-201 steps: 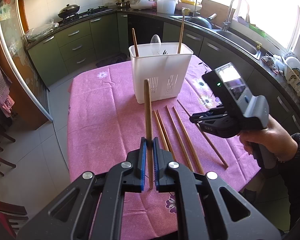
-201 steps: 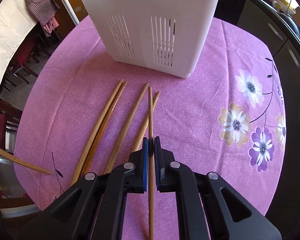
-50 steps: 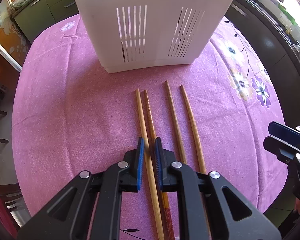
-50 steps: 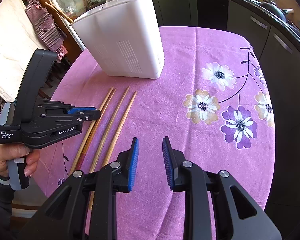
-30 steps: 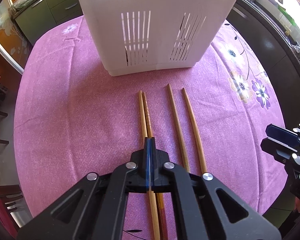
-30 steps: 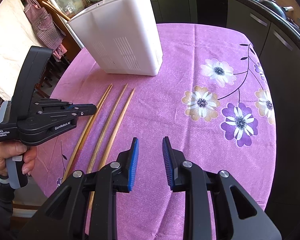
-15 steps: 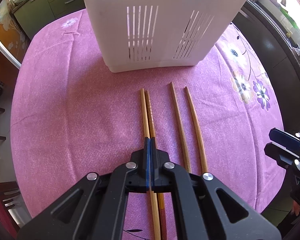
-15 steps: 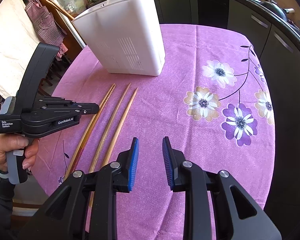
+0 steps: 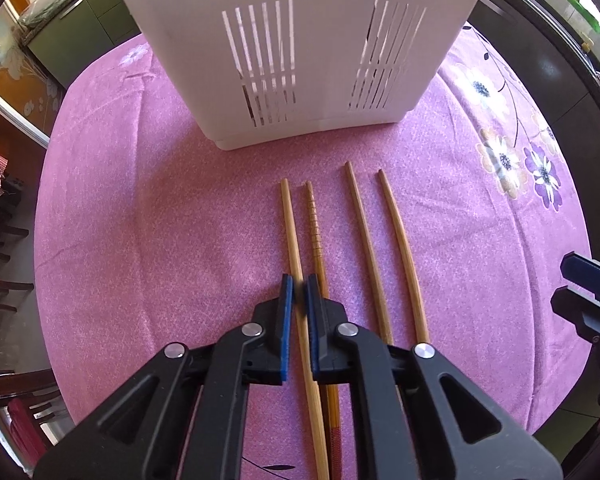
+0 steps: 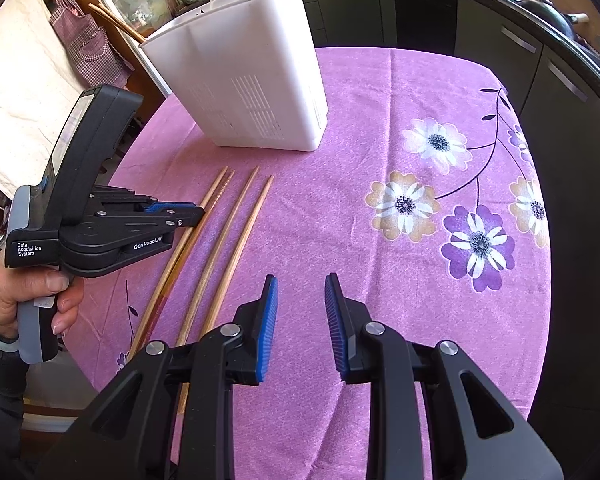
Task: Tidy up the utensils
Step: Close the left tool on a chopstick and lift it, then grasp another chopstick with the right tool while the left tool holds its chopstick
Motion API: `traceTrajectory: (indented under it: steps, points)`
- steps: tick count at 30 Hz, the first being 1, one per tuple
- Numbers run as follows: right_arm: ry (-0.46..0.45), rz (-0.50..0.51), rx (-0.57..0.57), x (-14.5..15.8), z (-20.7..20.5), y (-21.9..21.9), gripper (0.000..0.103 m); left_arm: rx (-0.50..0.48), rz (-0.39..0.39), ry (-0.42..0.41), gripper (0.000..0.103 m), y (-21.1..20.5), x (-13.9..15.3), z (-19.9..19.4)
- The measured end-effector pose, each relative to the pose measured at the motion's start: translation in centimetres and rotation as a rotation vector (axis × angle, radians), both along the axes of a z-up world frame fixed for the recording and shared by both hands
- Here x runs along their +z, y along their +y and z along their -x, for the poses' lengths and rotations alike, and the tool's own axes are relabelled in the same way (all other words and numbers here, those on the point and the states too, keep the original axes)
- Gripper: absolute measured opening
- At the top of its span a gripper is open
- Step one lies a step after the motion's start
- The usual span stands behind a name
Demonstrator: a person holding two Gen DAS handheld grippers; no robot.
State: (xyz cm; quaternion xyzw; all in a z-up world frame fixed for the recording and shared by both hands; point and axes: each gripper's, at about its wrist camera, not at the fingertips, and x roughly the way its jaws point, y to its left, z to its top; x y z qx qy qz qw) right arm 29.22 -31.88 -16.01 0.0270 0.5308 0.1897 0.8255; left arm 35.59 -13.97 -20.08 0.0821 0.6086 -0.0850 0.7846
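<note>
A: Left wrist view first. L gripper [image 9: 298,285]?

B: Pointing steeply down at the cloth; blue pads parted a little, straddling the leftmost chopstick [image 9: 291,224], which runs between them; pads don't look pressed on it, so I'd call it not gripped, prob. lining up for the pinch; a ridged chopstick [image 9: 315,232] lies just beside it, two more chopsticks [image 9: 384,240] to the right, all flat on the pink tablecloth [image 9: 140,220], tips toward the white utensil holder [image 9: 300,40].

A: Why straddle mid-shaft?

B: Likely so it lifts balanced and can be tipped upright into the holder.

A: Right wrist view?

B: R gripper [image 10: 301,322] partly open, nothing between the pads; hangs over bare cloth, apart from the sticks, prob. waiting its turn; a hand [image 10: 16,292] grips the L tool's handle; holder already has sticks poking out the top.
</note>
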Motion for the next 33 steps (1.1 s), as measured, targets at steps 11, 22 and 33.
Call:
traceTrajectory:
  steps: [11, 22, 33]
  points:
    - [-0.009, 0.01, 0.006, 0.6, 0.1, 0.5, 0.025, 0.022, 0.062, -0.077, 0.006, 3.3, 4.0, 1.7]
    - [-0.012, 0.031, 0.037, 0.7, 0.5, 2.5, 0.025, -0.004, 0.142, -0.211, 0.006, 6.3, 10.5, 6.2]
    - [-0.007, 0.065, 0.07, 1.1, 0.2, 4.7, 0.025, -0.036, 0.185, -0.353, 0.006, 8.3, 14.7, 11.5]
